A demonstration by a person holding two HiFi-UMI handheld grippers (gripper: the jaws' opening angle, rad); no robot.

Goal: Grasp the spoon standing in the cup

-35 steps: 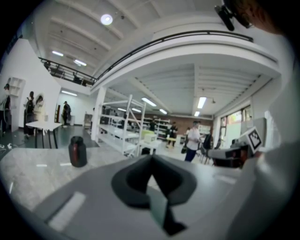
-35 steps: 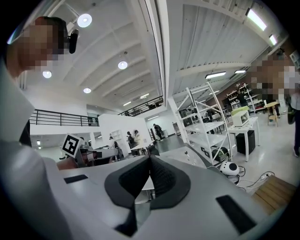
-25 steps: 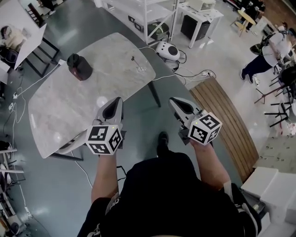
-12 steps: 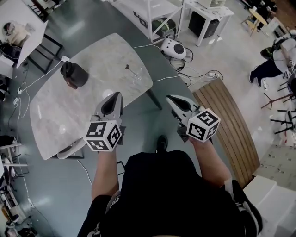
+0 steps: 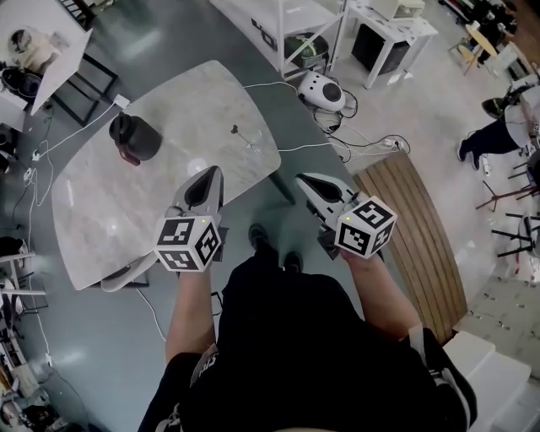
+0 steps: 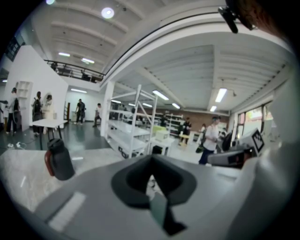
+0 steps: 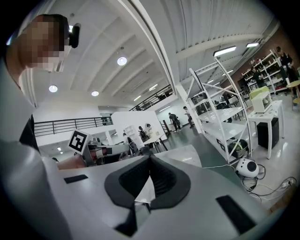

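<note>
Dark flask (image 5: 133, 137) left on marble table (image 5: 101, 211), spoon (image 5: 240, 135) in cup (image 5: 251, 144) right

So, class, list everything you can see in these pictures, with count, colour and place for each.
table: one, pale marble, in front of the person
flask: one, dark with a red handle, far left of the table
cup: one, clear, far right of the table
spoon: one, dark-topped, standing in the cup
shelving: one unit, white, beyond the table
round device: one, white, on the floor by the cables
wooden platform: one, brown, slatted, on the floor at right
left gripper: one, grey, shut, empty, over the table's near edge
right gripper: one, grey, shut, empty, over the floor
</note>
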